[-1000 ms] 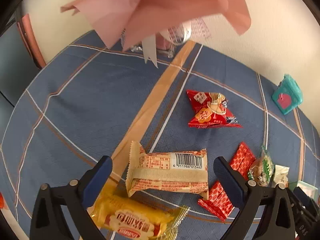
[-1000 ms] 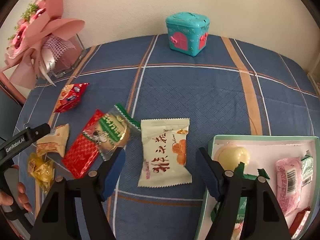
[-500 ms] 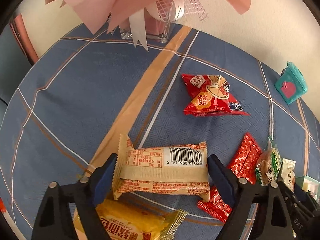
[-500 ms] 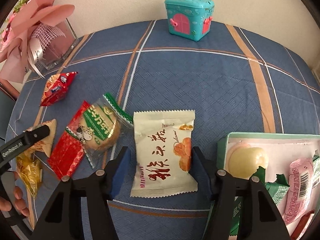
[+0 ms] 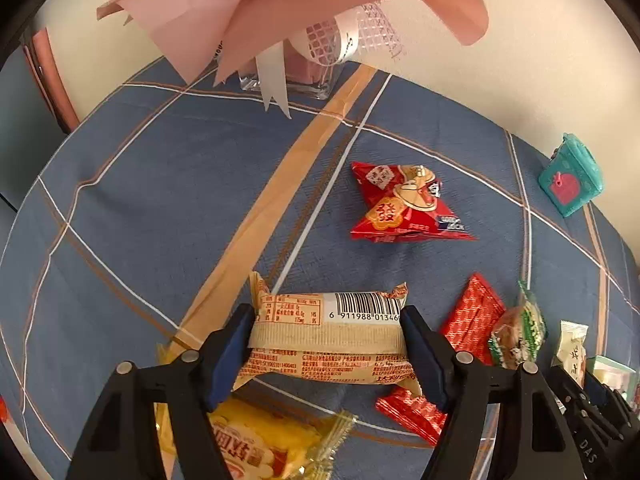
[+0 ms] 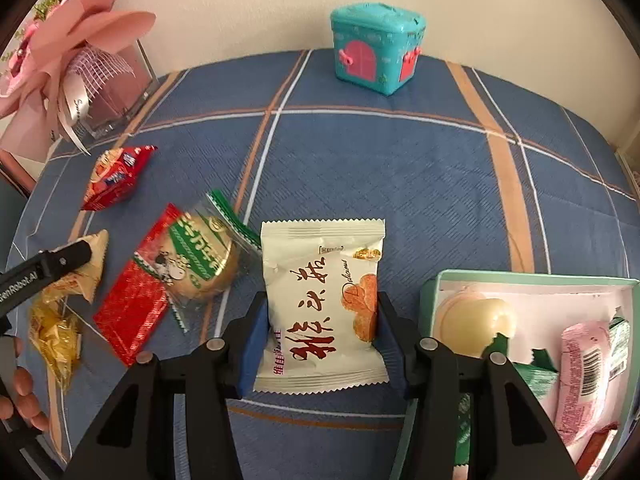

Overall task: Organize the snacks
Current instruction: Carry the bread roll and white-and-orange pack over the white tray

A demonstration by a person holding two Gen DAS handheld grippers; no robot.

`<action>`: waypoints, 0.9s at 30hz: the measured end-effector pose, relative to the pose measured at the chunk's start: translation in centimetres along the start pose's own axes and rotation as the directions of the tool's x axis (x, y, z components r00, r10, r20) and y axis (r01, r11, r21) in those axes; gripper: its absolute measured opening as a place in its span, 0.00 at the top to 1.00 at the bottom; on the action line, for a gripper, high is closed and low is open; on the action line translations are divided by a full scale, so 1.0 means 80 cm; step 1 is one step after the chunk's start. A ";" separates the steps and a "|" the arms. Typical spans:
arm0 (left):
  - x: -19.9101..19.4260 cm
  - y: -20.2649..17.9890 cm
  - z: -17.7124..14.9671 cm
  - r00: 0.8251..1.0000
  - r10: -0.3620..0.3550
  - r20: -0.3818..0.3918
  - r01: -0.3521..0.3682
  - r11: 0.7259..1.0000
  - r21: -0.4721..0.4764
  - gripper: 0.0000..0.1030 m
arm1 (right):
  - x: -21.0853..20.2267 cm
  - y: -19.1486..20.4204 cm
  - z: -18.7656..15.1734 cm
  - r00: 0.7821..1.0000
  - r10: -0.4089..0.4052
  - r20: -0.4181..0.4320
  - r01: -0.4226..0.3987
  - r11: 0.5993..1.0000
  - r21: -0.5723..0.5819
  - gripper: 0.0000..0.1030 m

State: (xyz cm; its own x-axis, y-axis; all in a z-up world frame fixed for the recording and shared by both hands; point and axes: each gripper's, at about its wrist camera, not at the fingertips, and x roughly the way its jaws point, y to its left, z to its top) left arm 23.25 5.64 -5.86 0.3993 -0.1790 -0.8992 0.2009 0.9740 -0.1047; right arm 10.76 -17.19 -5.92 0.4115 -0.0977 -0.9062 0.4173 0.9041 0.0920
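**Both grippers have closed in on a packet each**

The white packet (image 6: 322, 304) now sits pinched in the right gripper (image 6: 320, 344), beside the tray (image 6: 532, 280); the left gripper (image 5: 328, 356) has narrowed onto the barcode packet (image 5: 328, 336). Both look ready to lift. Red sachet (image 5: 472, 316) and yellow packet (image 5: 256, 444) crowd the left grasp.

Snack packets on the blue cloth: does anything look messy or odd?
Yes. A clear-wrapped round cake with green label lies askew on top of a flat red foil packet, overlapping it. Others lie scattered, not in the mint-green box.
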 end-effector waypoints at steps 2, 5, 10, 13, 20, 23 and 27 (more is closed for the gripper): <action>-0.008 -0.002 0.000 1.000 -0.009 0.005 0.009 1.000 -0.007 0.27 | -0.008 -0.001 -0.001 1.000 0.001 0.007 -0.001 1.000 0.000 0.49; -0.021 -0.009 -0.001 1.000 -0.014 0.020 0.014 1.000 -0.001 0.27 | -0.020 -0.003 -0.003 1.000 0.003 0.015 -0.003 1.000 0.001 0.49; -0.041 -0.026 -0.005 0.999 -0.019 0.037 0.018 1.000 0.022 0.27 | -0.036 -0.008 -0.010 1.000 0.005 0.012 -0.006 1.000 0.006 0.49; -0.051 -0.038 -0.008 0.999 -0.018 0.044 0.016 0.999 0.039 0.27 | -0.041 -0.008 -0.009 1.000 0.002 0.010 -0.003 1.000 0.011 0.49; -0.072 -0.056 -0.016 0.998 -0.031 0.060 0.028 0.998 0.053 0.27 | -0.062 -0.011 -0.020 1.000 0.004 0.012 -0.004 1.000 0.010 0.49; -0.082 -0.064 -0.023 0.997 -0.030 0.069 0.026 0.998 0.065 0.27 | -0.069 -0.012 -0.025 1.000 0.003 0.016 -0.003 1.000 0.007 0.49; -0.093 -0.077 -0.036 0.997 -0.030 0.074 0.024 0.996 0.081 0.27 | -0.081 -0.017 -0.034 1.000 0.004 0.019 -0.004 1.000 0.009 0.49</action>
State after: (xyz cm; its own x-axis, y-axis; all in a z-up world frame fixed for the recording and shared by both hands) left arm 16.48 1.41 0.28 0.4582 -0.2182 -0.8617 0.2820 0.9550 -0.0919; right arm 5.37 -16.64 -1.31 0.4284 -0.1021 -0.8978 0.4226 0.9009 0.0992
